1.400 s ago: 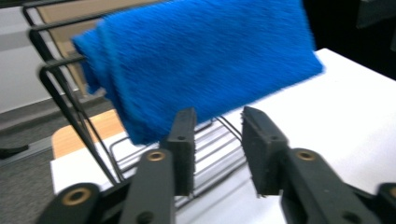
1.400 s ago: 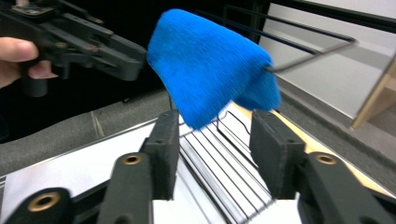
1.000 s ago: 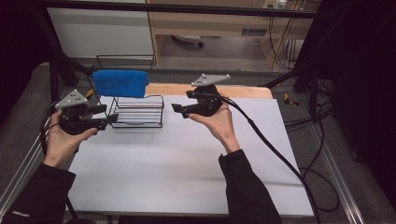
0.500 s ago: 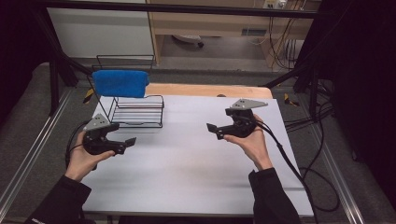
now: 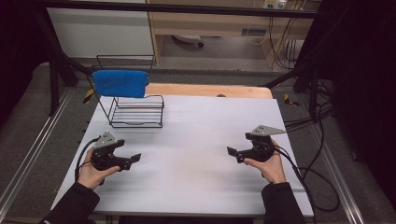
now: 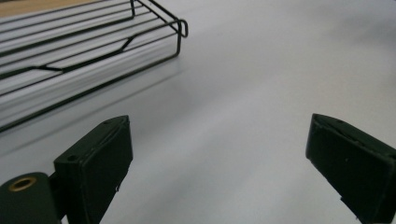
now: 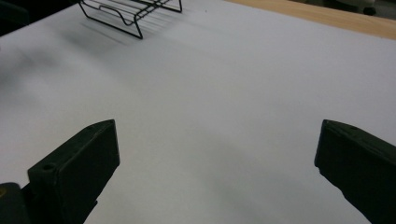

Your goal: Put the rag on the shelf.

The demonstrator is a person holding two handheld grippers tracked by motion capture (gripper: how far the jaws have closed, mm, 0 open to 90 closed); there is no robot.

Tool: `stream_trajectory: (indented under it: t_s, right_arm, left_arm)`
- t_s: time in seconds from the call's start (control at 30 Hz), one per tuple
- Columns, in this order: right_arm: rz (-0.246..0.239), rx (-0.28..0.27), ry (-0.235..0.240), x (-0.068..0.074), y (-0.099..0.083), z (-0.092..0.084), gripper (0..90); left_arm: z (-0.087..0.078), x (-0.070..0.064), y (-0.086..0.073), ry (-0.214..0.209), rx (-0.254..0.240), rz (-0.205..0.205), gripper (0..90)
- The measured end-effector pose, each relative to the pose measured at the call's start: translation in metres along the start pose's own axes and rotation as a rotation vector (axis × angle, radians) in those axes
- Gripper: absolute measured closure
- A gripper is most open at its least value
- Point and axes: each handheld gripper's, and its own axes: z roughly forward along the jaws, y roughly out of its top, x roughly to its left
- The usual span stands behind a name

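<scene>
A blue towel (image 5: 120,83) hangs over the top rail of a black wire rack (image 5: 135,112) at the table's back left. My left gripper (image 5: 134,159) rests low at the front left, held in a hand, jaws wide open with nothing between them. The left gripper view has the rack's base (image 6: 88,44) at upper left, ahead of the open fingers (image 6: 95,168). My right gripper (image 5: 231,152) sits at the front right, pointing left, also open and empty. The right gripper view catches the rack's foot (image 7: 126,14) far off at the top.
The white tabletop (image 5: 196,126) spreads between both grippers. A wooden strip (image 5: 210,90) runs along its back edge. Black cables (image 5: 303,172) trail off the right side. Metal frame rails (image 5: 28,154) border the table on the left.
Both hands have drawn back from the rack toward the table's front edge and spread apart, left gripper to the front left, right gripper to the front right. The towel stays on the rack.
</scene>
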Motion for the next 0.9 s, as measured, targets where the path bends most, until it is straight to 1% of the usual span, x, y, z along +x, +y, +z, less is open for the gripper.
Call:
stream_trajectory:
  t_s: [0.07,0.1,0.17,0.27,0.37,0.43,0.57,0.8,0.87,0.9]
  right_arm:
    - [0.002,0.007,0.000,-0.003,-0.011,-0.003,0.6]
    - [0.012,0.009,0.001,-0.006,-0.018,-0.005,0.7]
    - [0.033,0.006,0.001,-0.010,-0.029,-0.008,0.7]
    - [0.052,0.017,-0.009,-0.016,-0.043,-0.013,0.6]
    - [0.055,0.019,-0.017,-0.020,-0.054,-0.019,0.6]
    - [0.060,0.014,-0.022,-0.023,-0.059,-0.023,0.6]
    - [0.064,-0.010,-0.005,-0.026,-0.067,-0.029,0.6]
    - [0.044,0.010,-0.007,-0.025,-0.075,-0.033,0.6]
    - [0.055,0.010,-0.006,-0.025,-0.076,-0.033,0.6]
    - [0.050,0.012,-0.007,-0.025,-0.076,-0.033,0.6]
  left_arm:
    - [0.001,0.000,-0.006,0.000,0.013,0.005,7.5]
    - [0.001,0.000,-0.008,-0.003,0.013,0.002,7.5]
    - [0.002,-0.001,-0.012,-0.007,0.018,0.009,7.5]
    - [0.003,-0.002,-0.015,-0.009,0.022,0.015,7.5]
    - [0.003,-0.003,-0.017,-0.009,0.023,0.025,7.5]
    - [0.004,-0.003,-0.019,-0.012,0.029,0.030,7.5]
    - [0.003,-0.004,-0.021,-0.014,0.021,0.037,7.5]
    - [0.003,-0.004,-0.026,-0.012,0.017,0.039,7.5]
    - [0.002,-0.004,-0.026,-0.015,0.014,0.041,7.5]
    - [0.002,-0.004,-0.026,-0.015,0.013,0.042,7.5]
